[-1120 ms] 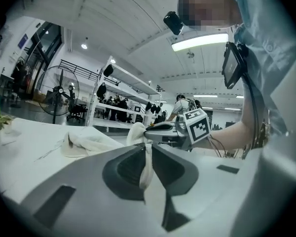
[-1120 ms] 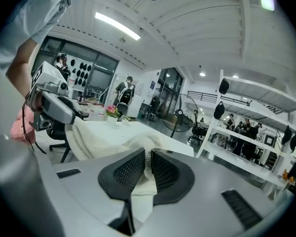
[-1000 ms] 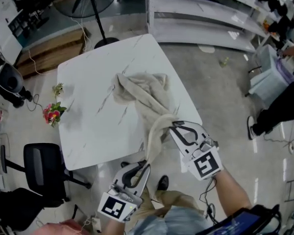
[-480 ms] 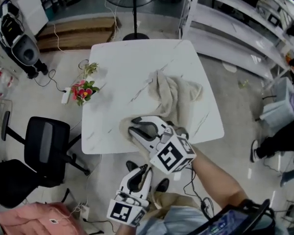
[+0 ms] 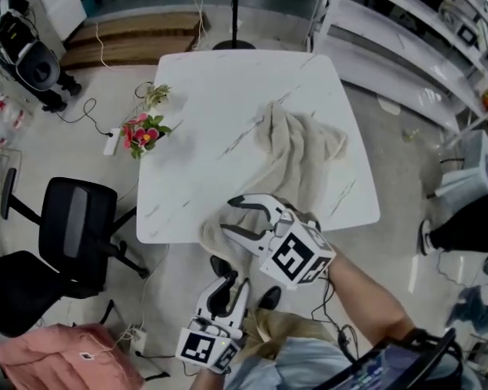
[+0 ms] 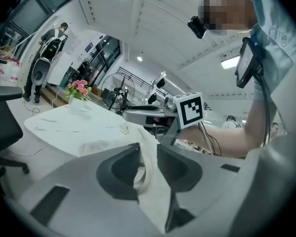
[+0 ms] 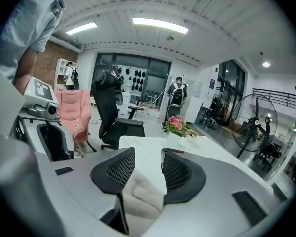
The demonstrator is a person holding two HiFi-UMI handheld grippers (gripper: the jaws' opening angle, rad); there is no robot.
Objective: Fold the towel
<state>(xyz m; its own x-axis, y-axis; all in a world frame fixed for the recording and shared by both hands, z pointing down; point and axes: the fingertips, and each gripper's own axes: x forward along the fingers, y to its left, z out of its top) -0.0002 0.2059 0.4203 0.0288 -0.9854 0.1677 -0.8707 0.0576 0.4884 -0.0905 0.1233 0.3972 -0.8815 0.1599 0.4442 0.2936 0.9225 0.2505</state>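
The towel (image 5: pixel 301 149) is beige and soft. It lies in a crumpled heap from the middle of the white counter (image 5: pixel 203 96) down to the near edge, and 1 end hangs over that edge.

The left gripper (image 5: pixel 226 281) is below the near edge. Its fingers (image 6: pixel 116 169) have just been opening a little, but a thin strip of towel runs between them and they look to pinch it. The right gripper (image 5: pixel 229 217) is over the near edge. Its fingers (image 7: pixel 180 174) have just been opening and stand apart. A lump of towel lies low between them, not squeezed.

I think the towel is light and floppy. It will sag and bunch up, not keep a shape. It looks thick and fuzzy, so it should not slip much, and it cannot break. A good place to hold is a corner, 1 in each gripper, so the cloth can be pulled flat. The corners are hidden in the heap.
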